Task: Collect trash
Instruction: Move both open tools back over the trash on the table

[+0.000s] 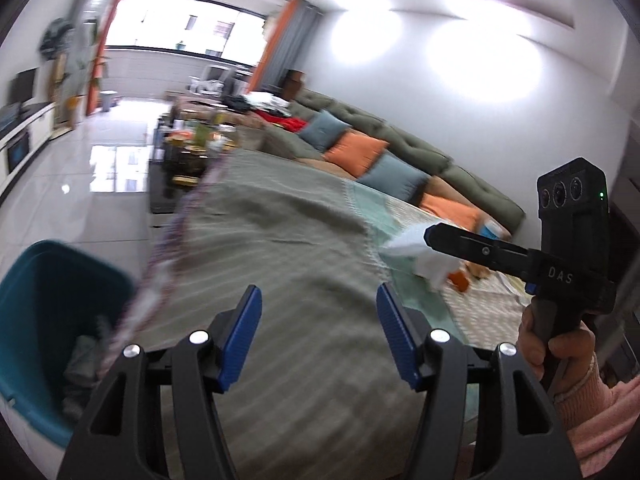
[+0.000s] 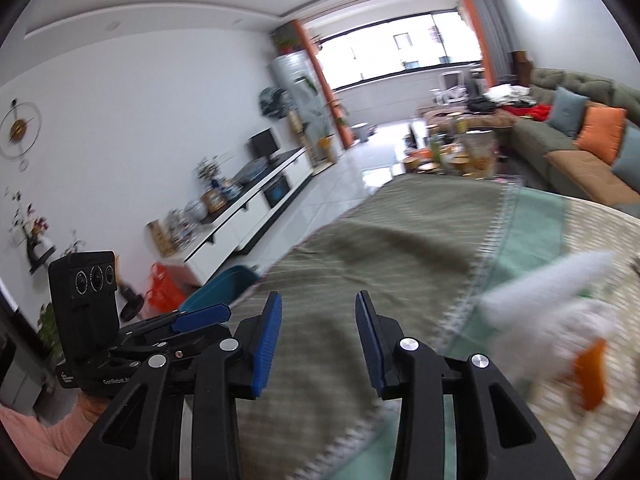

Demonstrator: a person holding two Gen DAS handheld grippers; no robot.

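My left gripper stood with its jaws well apart and nothing between the blue pads, only striped cloth below. My right gripper stood narrower but also parted and empty; in the left view its fingers reached out over the white tissue without gripping it, as far as I could tell.

The teal bin sat on the floor at the left edge of the cloth-covered table, and some crumpled greyish stuff already lay inside, so I judged part of the collecting done.

What was left: the white tissue, crumpled and blurred, lay toward the right edge of the table on the pale green and cream part of the cloth, with an orange scrap just beside it. A small brownish bit near them was too blurred to name.

Both pieces were well apart from the bin, so I reckoned at least two more pickups remained.
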